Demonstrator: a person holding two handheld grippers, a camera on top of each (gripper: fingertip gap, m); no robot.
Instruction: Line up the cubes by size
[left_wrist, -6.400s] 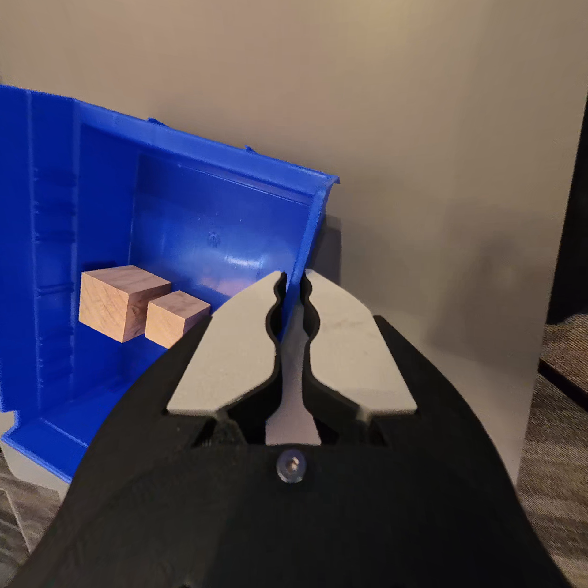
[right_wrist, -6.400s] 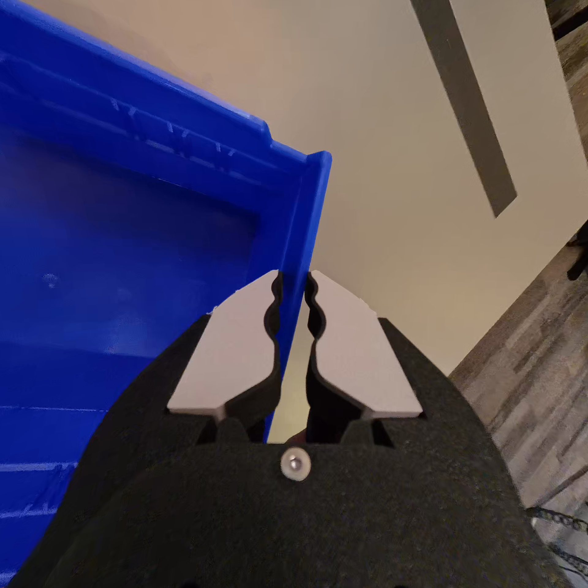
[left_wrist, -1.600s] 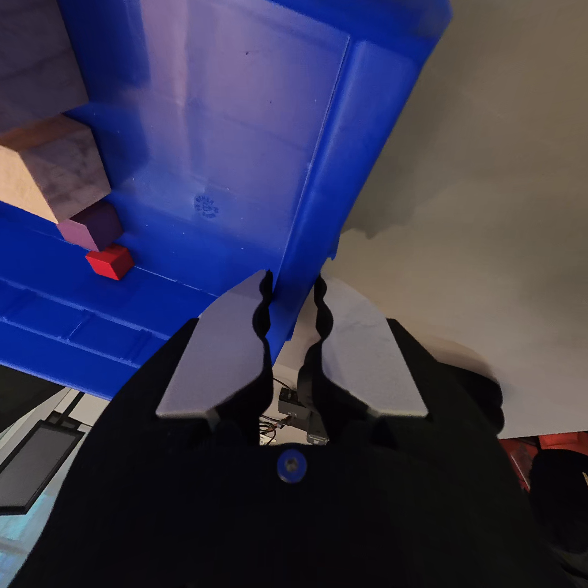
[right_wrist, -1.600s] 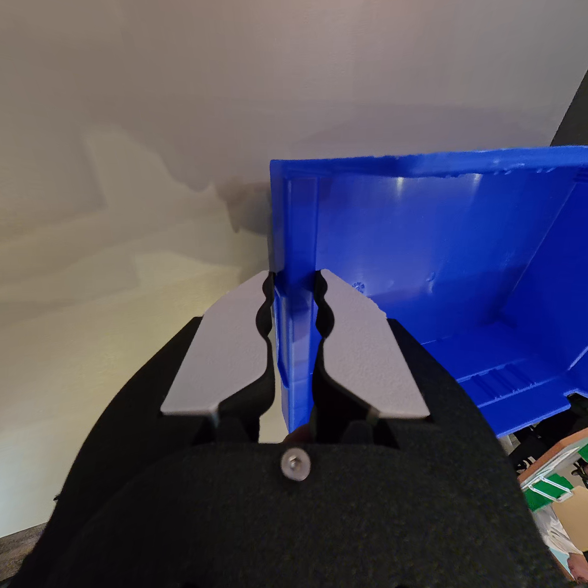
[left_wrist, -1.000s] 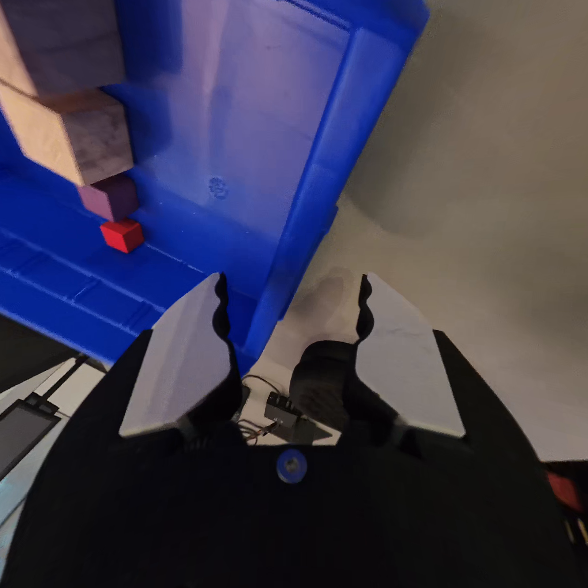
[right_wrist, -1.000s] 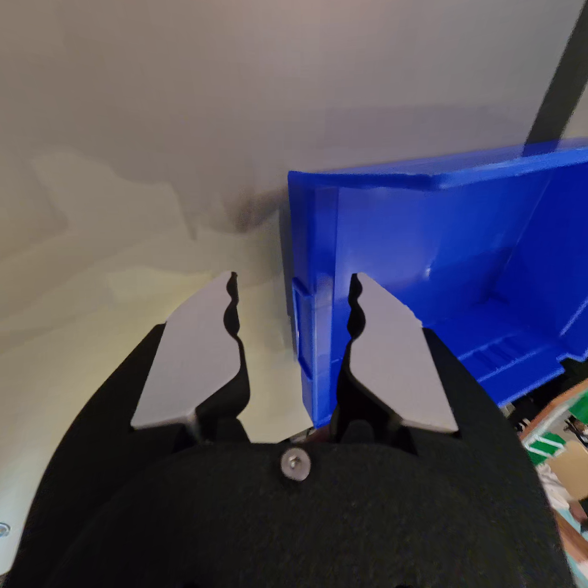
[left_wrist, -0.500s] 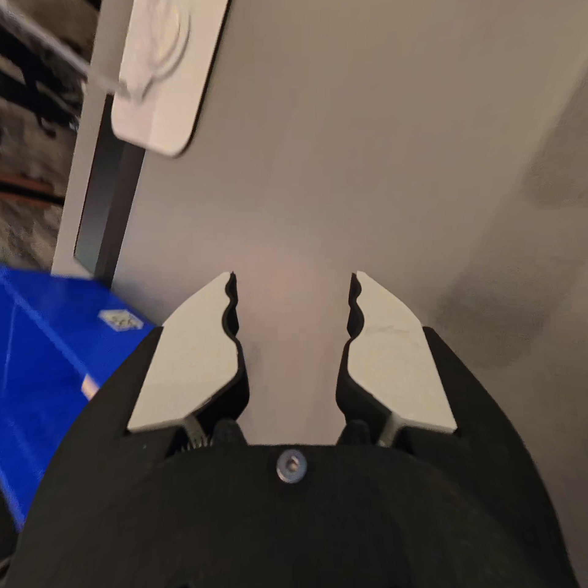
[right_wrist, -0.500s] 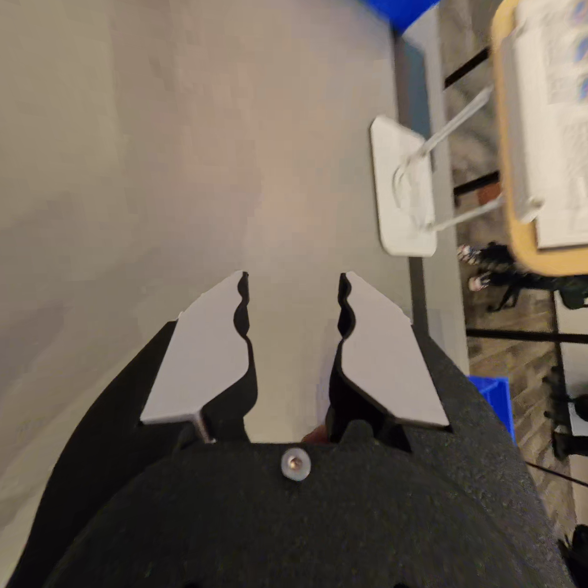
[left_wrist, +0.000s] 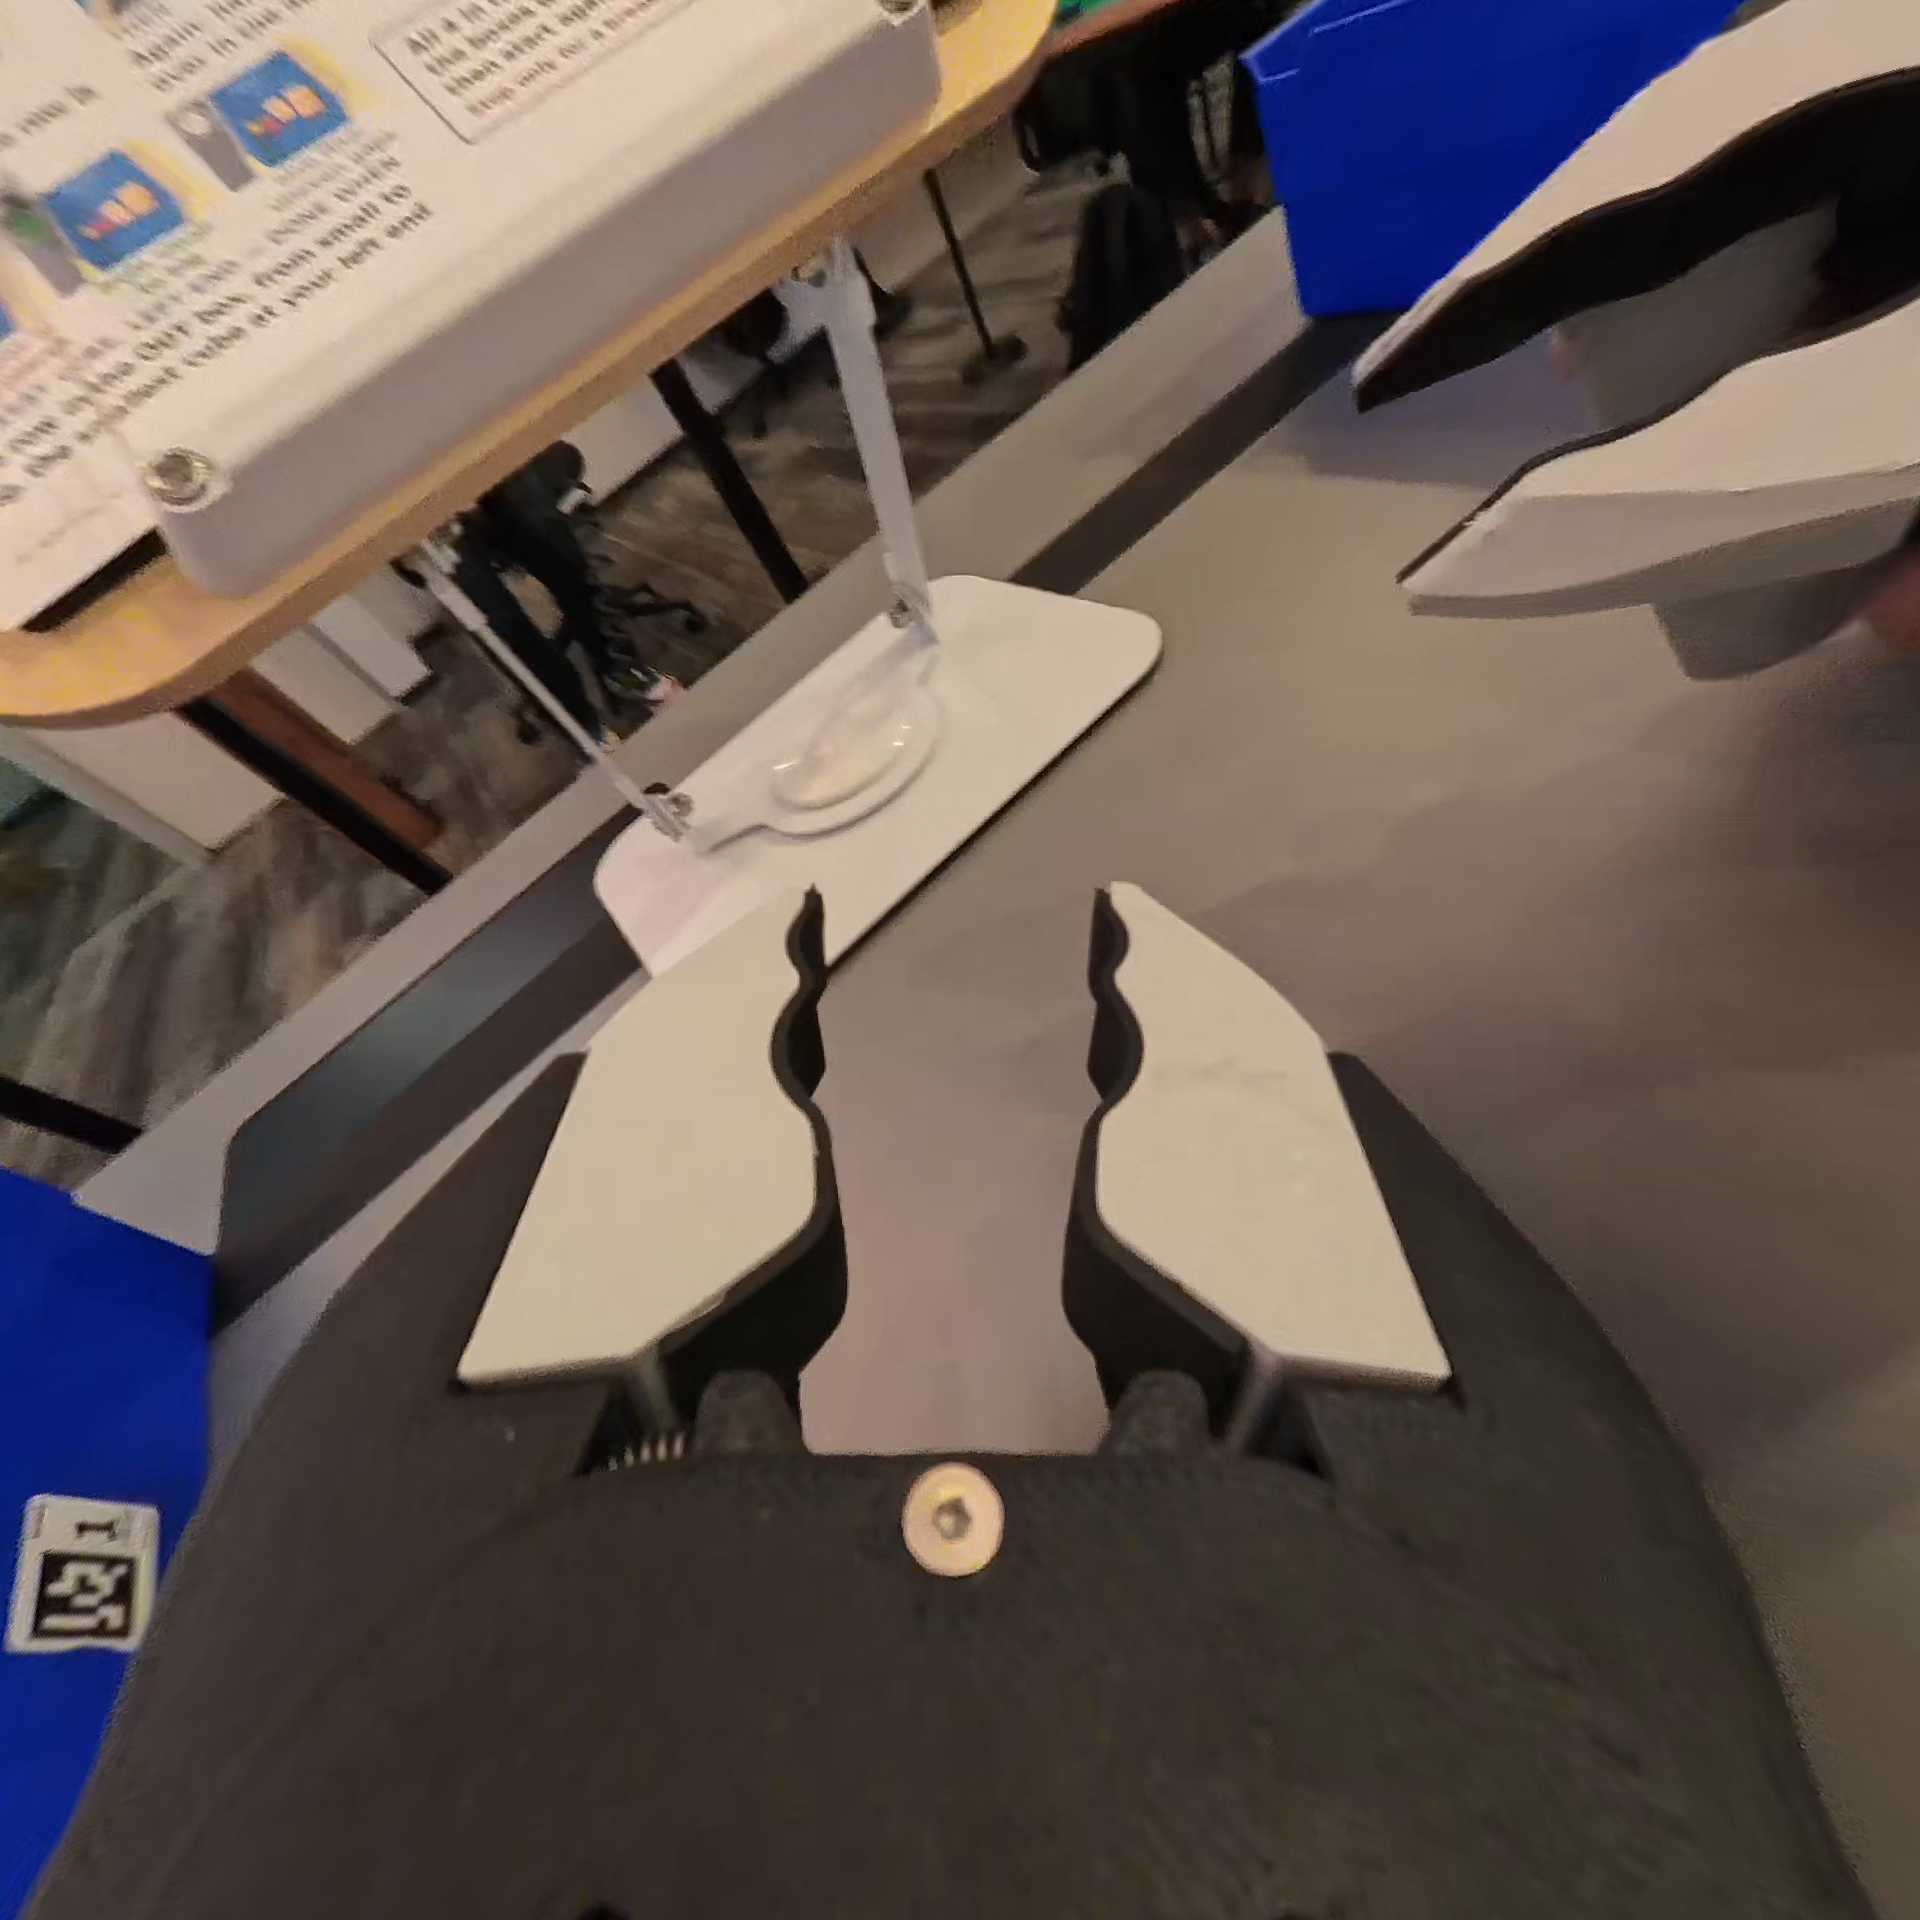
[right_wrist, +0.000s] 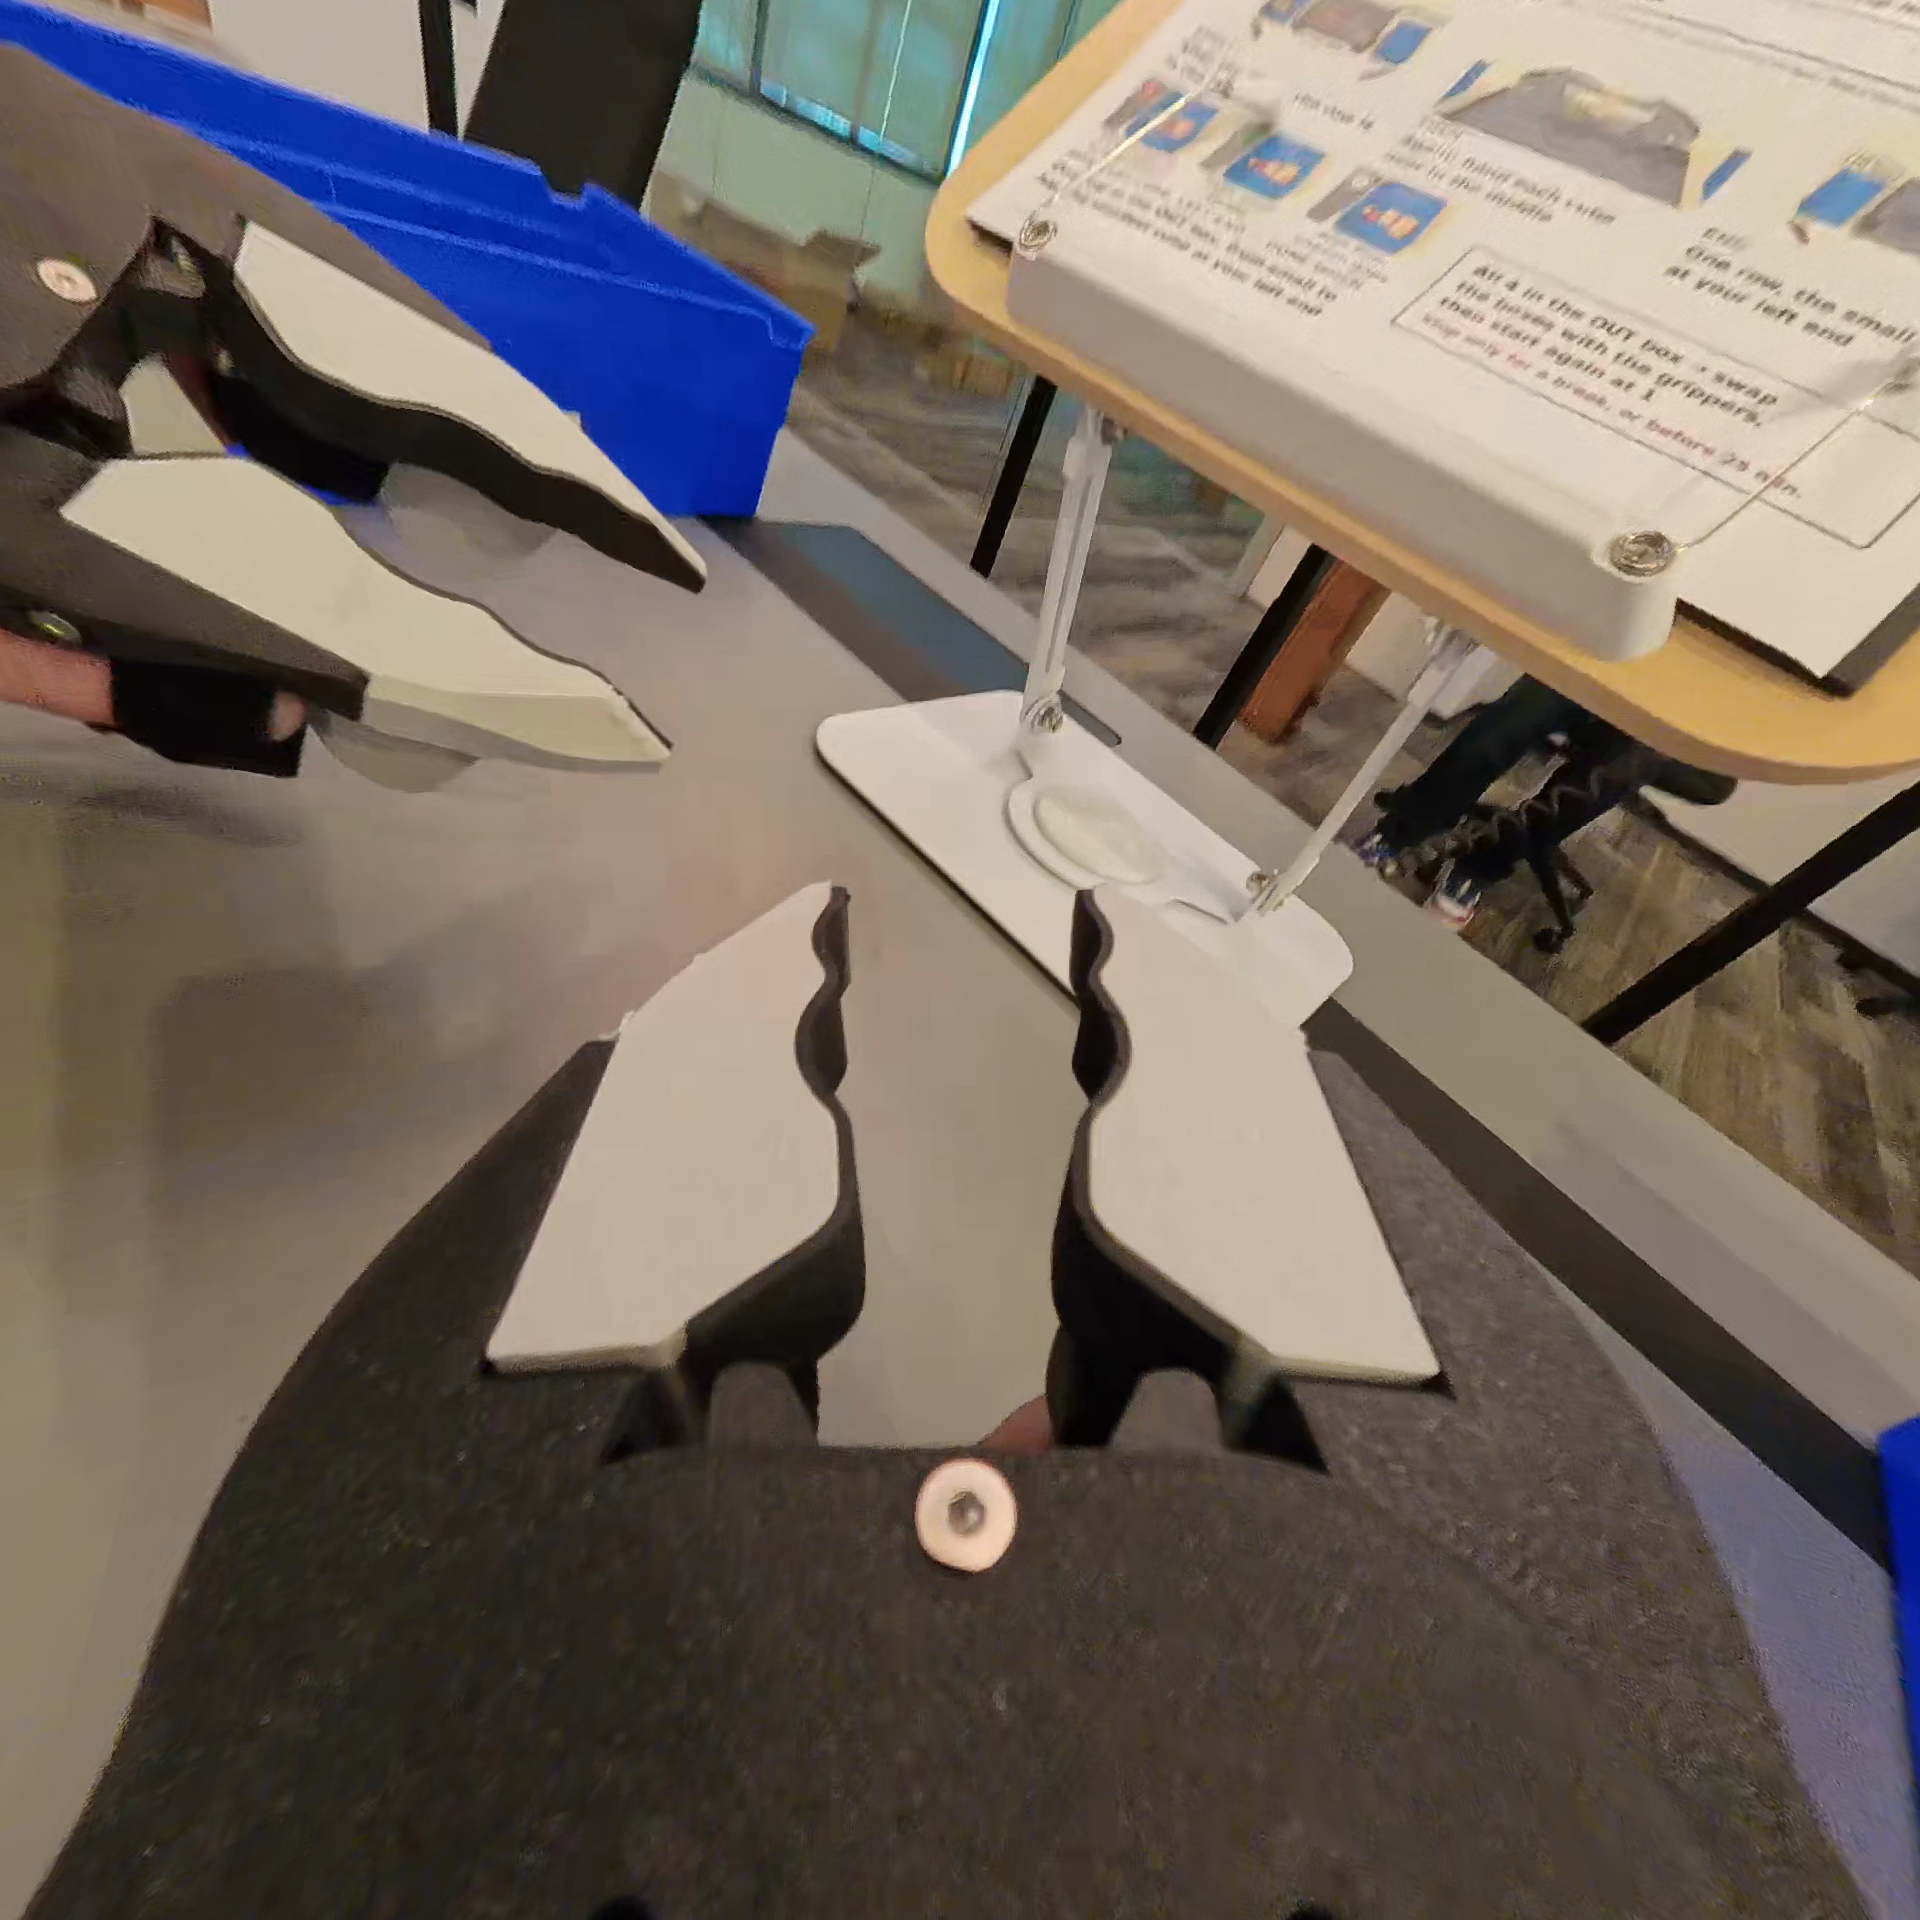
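Hovering over the bare grey table (left_wrist: 1455, 935), both grippers are empty with jaws apart: the left gripper (left_wrist: 956, 914) and right gripper (right_wrist: 956, 914) point toward the white stand base (right_wrist: 1081, 821) that props up an instruction board (right_wrist: 1455, 260) at reading angle. No cubes show in either view, so I cannot tell where they lie; likely they sit in one of the blue bins (right_wrist: 582, 312) at the table's sides. Each gripper appears side-on in the other's view, suggesting a neutral pose between steps, ready to reach for a cube.
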